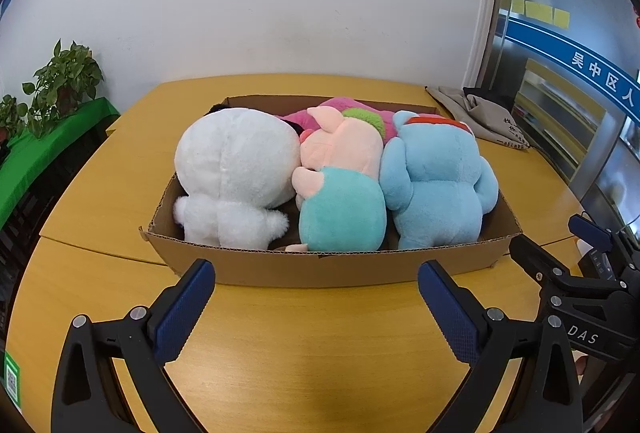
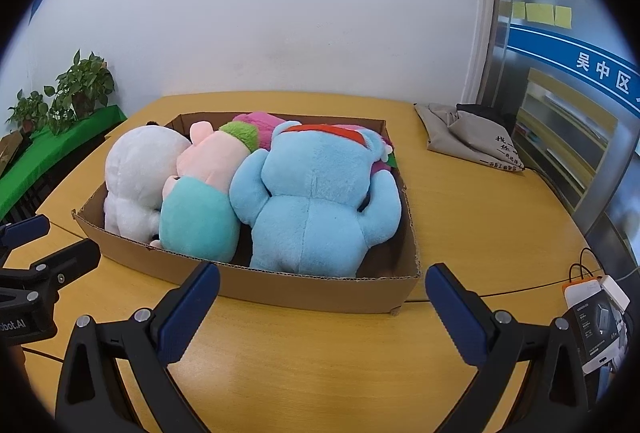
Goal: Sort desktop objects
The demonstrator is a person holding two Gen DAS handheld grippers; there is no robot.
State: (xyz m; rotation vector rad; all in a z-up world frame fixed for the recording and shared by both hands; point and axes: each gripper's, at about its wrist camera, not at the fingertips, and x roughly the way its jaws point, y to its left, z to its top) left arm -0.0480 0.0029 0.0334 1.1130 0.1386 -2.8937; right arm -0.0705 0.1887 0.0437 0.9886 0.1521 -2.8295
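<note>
Plush toys (image 1: pixel 332 177) sit packed together in the cardboard box (image 1: pixel 320 267), apparently sorted; both grippers' fingers (image 1: pixel 188 307) hover spread, empty, above the tabletop (image 1: pixel 320 345).

We note that the left gripper (image 1: pixel 316 287) has black plastic arms with triangular cut-outs, silver round-head screws at the pivots, and dark blue textured pads (image 1: pixel 184 313). The right gripper (image 2: pixel 322 291) is of matching build. Its body bears white lettering "DAS" in the left wrist view.
</note>
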